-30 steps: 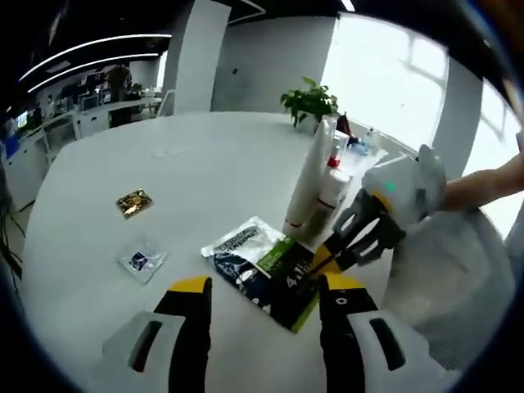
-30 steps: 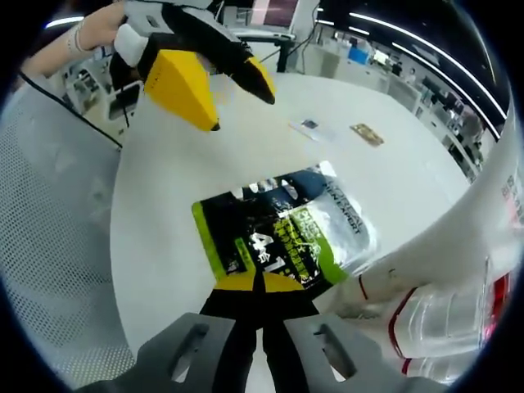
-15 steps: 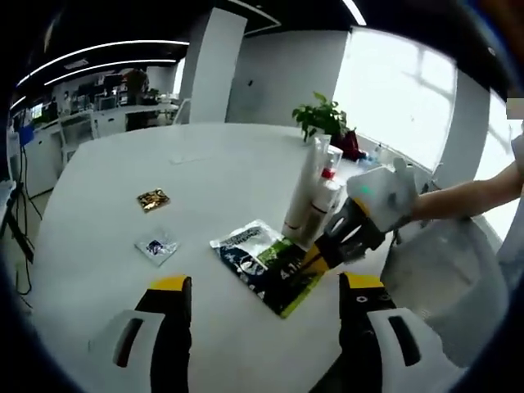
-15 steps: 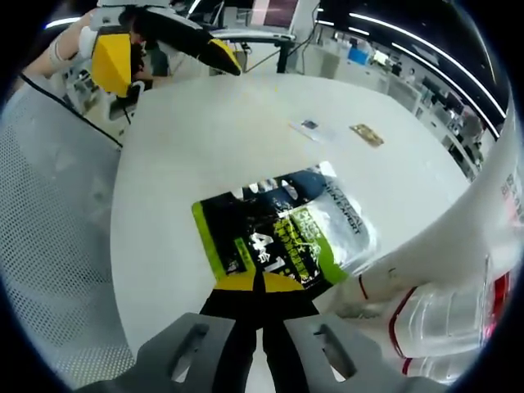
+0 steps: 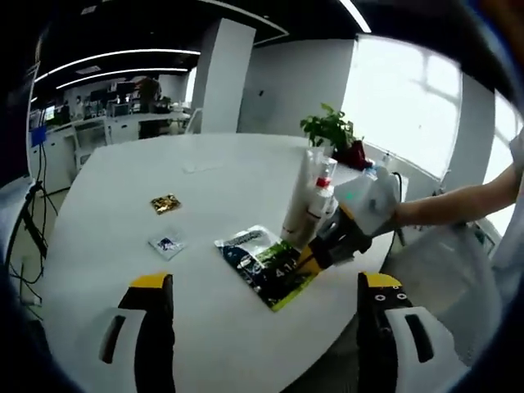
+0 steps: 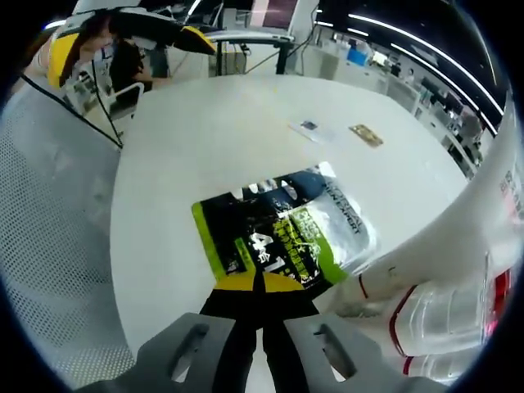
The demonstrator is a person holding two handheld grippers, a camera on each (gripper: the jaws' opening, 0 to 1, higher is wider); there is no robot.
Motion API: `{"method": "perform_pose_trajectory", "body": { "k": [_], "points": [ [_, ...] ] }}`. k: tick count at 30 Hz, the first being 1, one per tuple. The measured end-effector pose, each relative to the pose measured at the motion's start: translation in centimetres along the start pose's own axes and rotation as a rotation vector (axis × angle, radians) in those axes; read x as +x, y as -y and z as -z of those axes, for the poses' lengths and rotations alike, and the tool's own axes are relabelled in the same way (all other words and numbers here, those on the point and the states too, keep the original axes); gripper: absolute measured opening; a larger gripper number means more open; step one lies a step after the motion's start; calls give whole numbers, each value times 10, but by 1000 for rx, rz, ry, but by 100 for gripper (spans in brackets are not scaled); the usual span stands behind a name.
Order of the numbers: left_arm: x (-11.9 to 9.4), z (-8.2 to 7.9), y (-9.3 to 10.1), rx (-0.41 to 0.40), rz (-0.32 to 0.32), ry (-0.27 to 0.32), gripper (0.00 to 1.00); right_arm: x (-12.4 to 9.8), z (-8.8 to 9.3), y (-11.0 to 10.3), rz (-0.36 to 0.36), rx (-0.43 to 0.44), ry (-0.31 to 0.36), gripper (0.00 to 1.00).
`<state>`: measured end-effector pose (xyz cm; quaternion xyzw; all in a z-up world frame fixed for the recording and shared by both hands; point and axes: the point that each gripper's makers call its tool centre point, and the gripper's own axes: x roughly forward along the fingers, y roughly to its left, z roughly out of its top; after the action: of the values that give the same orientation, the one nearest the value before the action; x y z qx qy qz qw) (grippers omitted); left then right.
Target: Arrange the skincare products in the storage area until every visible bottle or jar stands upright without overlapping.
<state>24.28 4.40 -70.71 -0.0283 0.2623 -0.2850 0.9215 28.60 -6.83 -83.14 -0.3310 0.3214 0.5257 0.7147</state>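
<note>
- The round white desk (image 5: 221, 180) carries everything, with a mesh chair (image 6: 49, 246) at its edge
- A tall white tube (image 5: 300, 201) stands upright near the desk's far edge, touching a clear bottle with a red collar (image 5: 320, 199); what the bottle holds cannot be told
- A flat green-and-black sachet (image 6: 278, 233) lies on the desk just beside those two
- The right gripper (image 6: 256, 286) has its fingers closed on the sachet's near edge
- The left gripper (image 5: 262, 303) hangs above the desk with fingers wide apart, holding nothing
- Two small packets, one gold (image 5: 165, 203), one blue-and-white (image 5: 167, 244), lie well apart from the bottles
</note>
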Motion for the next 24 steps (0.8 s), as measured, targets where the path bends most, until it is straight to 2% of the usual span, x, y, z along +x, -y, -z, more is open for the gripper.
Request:
{"method": "perform_pose_trajectory", "body": {
  "k": [7, 20, 22, 24],
  "points": [
    [-3, 5, 3, 2, -29, -11, 99, 0, 0, 1, 6, -6, -2, 1],
    [-12, 12, 5, -33, -45, 0, 99, -7, 0, -5, -3, -3, -20, 1],
    [-12, 13, 3, -36, -46, 2, 99, -13, -3, -5, 7, -8, -7, 1],
    [-12, 16, 4, -32, -41, -8, 99, -23, -11, -2, 30, 23, 49, 1]
  ]
}}
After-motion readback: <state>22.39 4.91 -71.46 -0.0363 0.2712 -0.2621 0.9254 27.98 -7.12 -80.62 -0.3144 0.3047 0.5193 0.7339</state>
